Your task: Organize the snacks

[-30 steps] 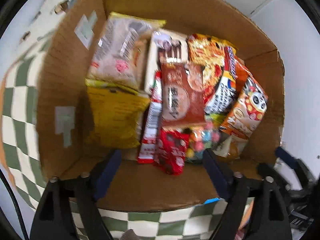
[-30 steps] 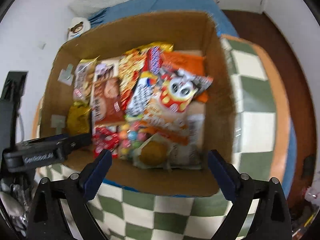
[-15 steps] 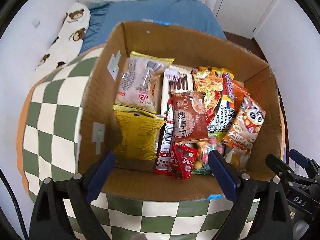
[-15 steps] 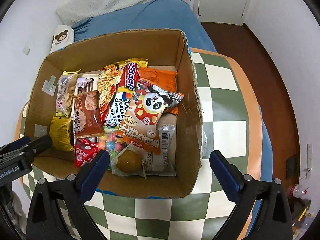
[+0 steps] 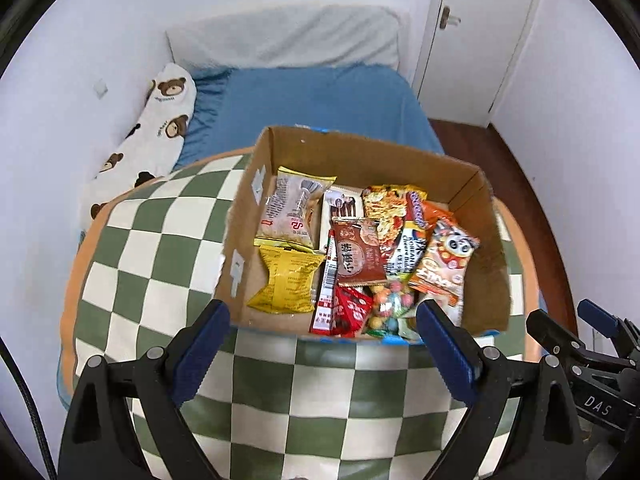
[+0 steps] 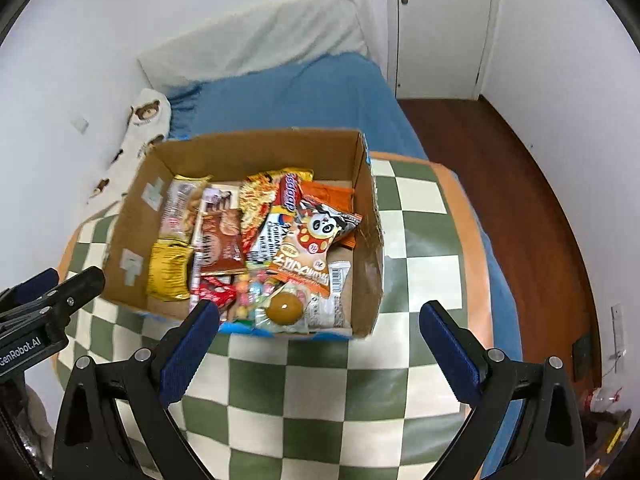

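Observation:
An open cardboard box [image 5: 496,256] [image 6: 368,240] stands on a green-and-white checkered cushion [image 5: 160,248] [image 6: 420,272]. Several snack packets fill it: a yellow bag [image 5: 286,280] [image 6: 168,276], a brown packet [image 5: 358,254] [image 6: 222,244], a panda packet [image 5: 444,264] [image 6: 316,240], a noodle pack [image 5: 404,220]. My left gripper [image 5: 324,340] is open and empty, in front of the box's near wall. My right gripper [image 6: 320,338] is open and empty, in front of the box's near right corner. Each gripper shows at the edge of the other's view.
The cushion lies on a blue bed [image 5: 320,100] [image 6: 300,92] with a white pillow [image 5: 288,40] and a bear-print pillow [image 5: 156,120]. White walls, a white door [image 6: 440,28] and a dark wood floor [image 6: 520,184] are to the right.
Both grippers have pulled back and up from the box. The whole box, the cushion and the bed have come into view. Both stay open and empty.

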Motion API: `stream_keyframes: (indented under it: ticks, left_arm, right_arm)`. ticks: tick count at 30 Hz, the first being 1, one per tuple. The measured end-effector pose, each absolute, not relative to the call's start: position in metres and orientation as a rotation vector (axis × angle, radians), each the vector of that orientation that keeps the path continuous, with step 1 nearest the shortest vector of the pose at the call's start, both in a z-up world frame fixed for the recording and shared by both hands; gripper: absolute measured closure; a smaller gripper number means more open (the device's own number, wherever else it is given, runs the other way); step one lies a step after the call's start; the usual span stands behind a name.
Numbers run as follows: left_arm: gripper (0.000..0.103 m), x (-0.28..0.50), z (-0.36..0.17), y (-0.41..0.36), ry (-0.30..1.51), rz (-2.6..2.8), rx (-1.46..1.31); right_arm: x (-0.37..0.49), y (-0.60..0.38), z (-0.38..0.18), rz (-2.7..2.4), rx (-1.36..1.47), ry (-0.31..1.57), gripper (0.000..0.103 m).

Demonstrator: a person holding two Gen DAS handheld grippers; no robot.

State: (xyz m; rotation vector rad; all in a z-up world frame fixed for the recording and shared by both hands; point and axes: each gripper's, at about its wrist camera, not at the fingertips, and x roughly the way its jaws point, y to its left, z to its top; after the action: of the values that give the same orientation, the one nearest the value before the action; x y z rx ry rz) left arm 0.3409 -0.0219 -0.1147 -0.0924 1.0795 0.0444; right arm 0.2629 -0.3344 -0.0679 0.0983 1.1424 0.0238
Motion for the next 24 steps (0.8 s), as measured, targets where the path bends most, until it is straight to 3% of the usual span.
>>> stream_keyframes:
  ticks: [10, 24]
  left_arm:
    - [0.007, 0.266, -0.055, -0.017, 0.937, 0.052, -0.069]
    - [0.007, 0.199, -0.005, -0.021, 0.869, 0.012, -0.048]
  right_arm:
    - [0.187, -0.322, 0.005, 0.049, 0.068, 0.995, 0.0]
    - [0.118, -0.313, 0.074, 0.065, 0.038, 0.864, 0.0]
